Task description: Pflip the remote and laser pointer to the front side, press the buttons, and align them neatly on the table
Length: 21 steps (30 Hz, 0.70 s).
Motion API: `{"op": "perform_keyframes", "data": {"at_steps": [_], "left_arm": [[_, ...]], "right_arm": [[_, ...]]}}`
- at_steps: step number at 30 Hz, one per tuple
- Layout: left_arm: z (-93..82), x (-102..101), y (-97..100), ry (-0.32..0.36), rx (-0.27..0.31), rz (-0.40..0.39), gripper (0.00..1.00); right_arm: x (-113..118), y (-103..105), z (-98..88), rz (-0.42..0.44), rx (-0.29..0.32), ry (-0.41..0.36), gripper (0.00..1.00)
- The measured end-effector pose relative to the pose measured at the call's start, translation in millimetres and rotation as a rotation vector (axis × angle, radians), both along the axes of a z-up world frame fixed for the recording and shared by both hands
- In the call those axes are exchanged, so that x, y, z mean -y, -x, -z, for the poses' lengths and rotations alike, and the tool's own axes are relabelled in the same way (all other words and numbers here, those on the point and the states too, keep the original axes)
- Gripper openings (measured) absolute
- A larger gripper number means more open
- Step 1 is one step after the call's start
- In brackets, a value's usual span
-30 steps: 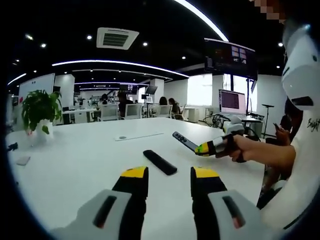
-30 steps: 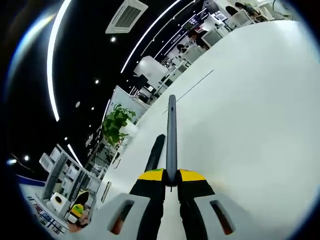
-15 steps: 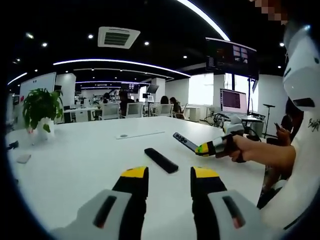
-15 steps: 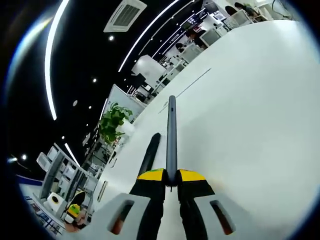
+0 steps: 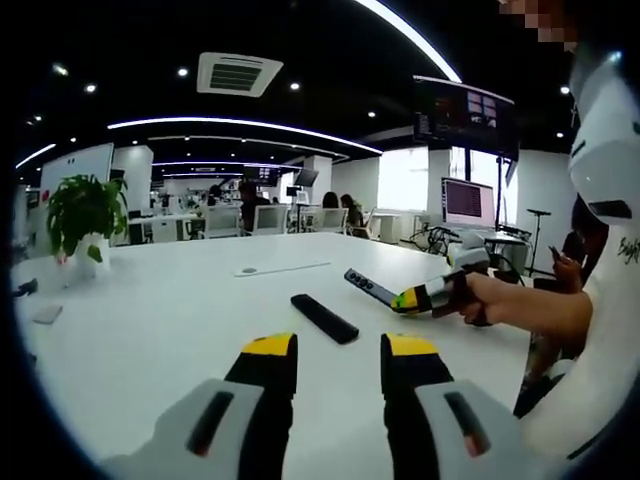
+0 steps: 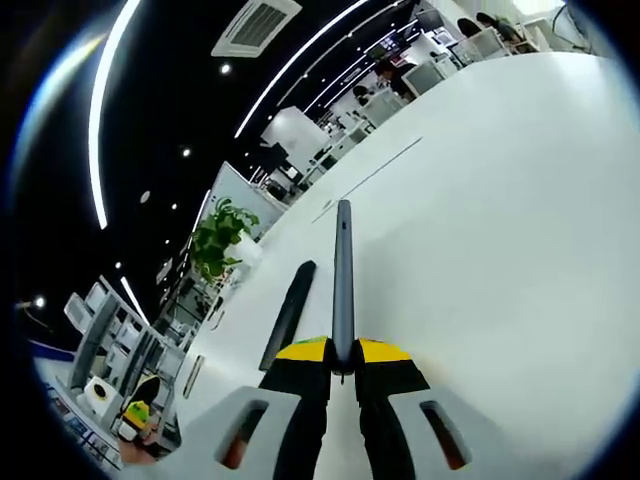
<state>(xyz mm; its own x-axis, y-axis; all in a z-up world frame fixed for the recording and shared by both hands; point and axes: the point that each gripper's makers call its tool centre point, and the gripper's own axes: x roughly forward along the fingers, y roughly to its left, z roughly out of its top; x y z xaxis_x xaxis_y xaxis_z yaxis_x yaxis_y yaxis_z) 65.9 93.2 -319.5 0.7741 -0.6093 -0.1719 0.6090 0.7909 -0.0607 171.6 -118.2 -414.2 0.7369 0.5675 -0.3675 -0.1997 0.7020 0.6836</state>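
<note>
A slim dark remote [image 5: 367, 285] with small buttons on its upper face is held above the white table [image 5: 150, 330]. My right gripper [image 5: 418, 296] is shut on its near end and comes in from the right, with a hand behind it. In the right gripper view the remote [image 6: 343, 275] shows edge-on, rising from the shut right gripper [image 6: 342, 354]. A black bar-shaped device [image 5: 323, 318] lies flat on the table, just left of the held remote, and appears again as a dark bar [image 6: 288, 312]. My left gripper [image 5: 340, 350] is open and holds nothing, near the front of the table.
A potted plant [image 5: 80, 215] stands at the table's far left, with a small flat object [image 5: 45, 315] near it. A thin strip [image 5: 280, 268] lies across the table's far side. Chairs, people and monitors [image 5: 465, 203] are beyond the table.
Both views have drifted slightly with the hands. The right gripper keeps its hold on the remote, and the black device on the table has not moved.
</note>
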Motion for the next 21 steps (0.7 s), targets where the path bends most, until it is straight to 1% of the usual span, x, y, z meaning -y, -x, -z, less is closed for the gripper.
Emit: {"op": "perform_keyframes", "data": {"at_steps": [9,11,21], "left_arm": [[0.5,-2.2,-0.8,0.006,-0.001,-0.005,0.35],[2.0,-1.8,-0.6,0.002,-0.005,-0.003,0.35],[3.6,-4.7,0.6,0.011,-0.013,-0.013,0.34]], "right_arm": [[-0.6,-0.7,0.1,0.011,0.005,0.017,0.12],[0.3,-1.2,0.5,0.012,0.009,0.037,0.12],[0.1,-3.0,1.1,0.013,0.011,0.054,0.12]]}}
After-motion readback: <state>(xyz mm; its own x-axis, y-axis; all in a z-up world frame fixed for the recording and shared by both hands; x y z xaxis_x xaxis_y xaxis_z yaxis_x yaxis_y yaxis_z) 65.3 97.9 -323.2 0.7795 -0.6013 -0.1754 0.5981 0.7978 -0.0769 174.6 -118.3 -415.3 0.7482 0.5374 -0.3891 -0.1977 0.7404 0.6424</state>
